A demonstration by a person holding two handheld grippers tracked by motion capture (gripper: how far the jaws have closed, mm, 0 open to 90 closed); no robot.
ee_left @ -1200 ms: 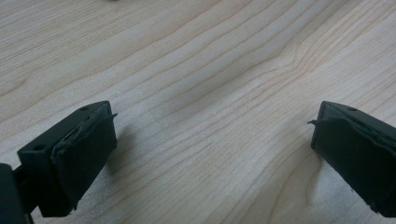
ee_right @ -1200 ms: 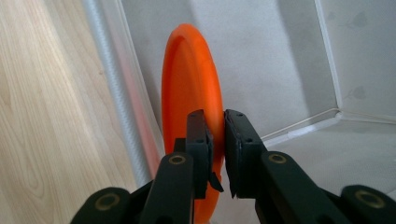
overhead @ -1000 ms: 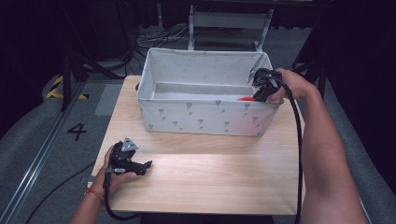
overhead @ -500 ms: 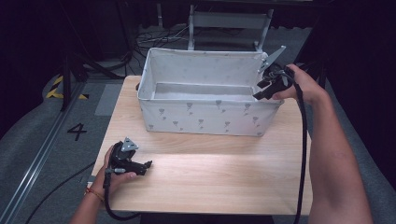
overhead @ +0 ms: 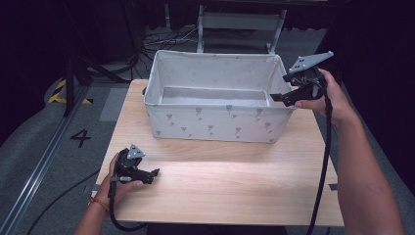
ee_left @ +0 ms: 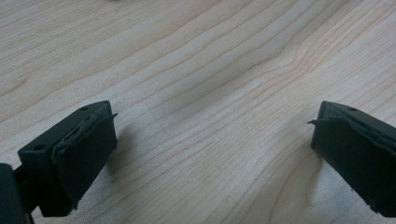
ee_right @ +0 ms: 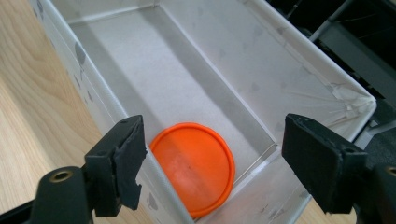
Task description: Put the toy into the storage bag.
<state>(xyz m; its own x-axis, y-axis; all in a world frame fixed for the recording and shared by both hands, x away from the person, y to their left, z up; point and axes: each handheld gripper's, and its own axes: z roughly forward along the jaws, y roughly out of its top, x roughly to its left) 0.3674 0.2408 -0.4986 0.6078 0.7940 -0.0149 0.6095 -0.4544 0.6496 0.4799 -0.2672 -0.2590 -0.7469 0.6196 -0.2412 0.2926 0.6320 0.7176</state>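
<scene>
Black two-jaw left gripper (overhead: 152,172), right gripper (overhead: 275,97): grey triangular top plates, black trailing cables; red-orange wristband (overhead: 99,202), bare forearms.

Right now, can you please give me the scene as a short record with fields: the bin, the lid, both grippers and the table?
bin: white fabric bin on the table, open top
lid: orange lid lying flat on the bin floor, in a corner
right gripper: at the bin's right end, jaws have just been opening, nothing between them
left gripper: resting low over the table, open, holds nothing
table: light wood
</scene>
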